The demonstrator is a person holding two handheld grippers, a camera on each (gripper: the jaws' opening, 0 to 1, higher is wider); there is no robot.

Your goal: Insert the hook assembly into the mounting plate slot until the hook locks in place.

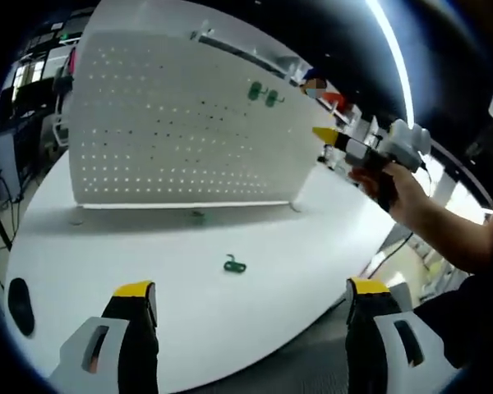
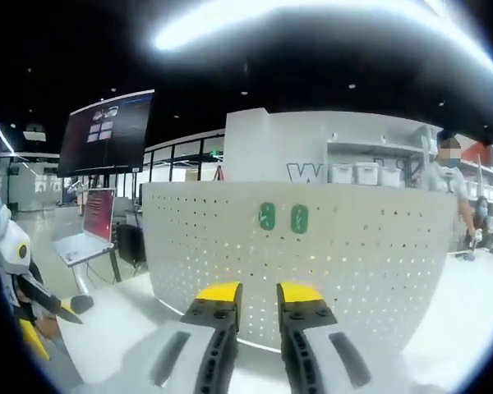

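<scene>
While left tongs (image 1: 251, 300) gape over the hook (image 1: 234, 265), right tongs (image 2: 259, 300) hover nearly closed

One white pegboard (image 1: 172, 123), two green hooks mounted (image 1: 263, 93), one green hook (image 1: 234, 265) on table

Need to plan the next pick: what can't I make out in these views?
- Green hook on the table, left gripper view: too small to tell shape or orientation.
- Two mounted hooks on the pegboard, right gripper view: locking hidden, too small.
- Right gripper: narrow gap, contents unclear.
</scene>
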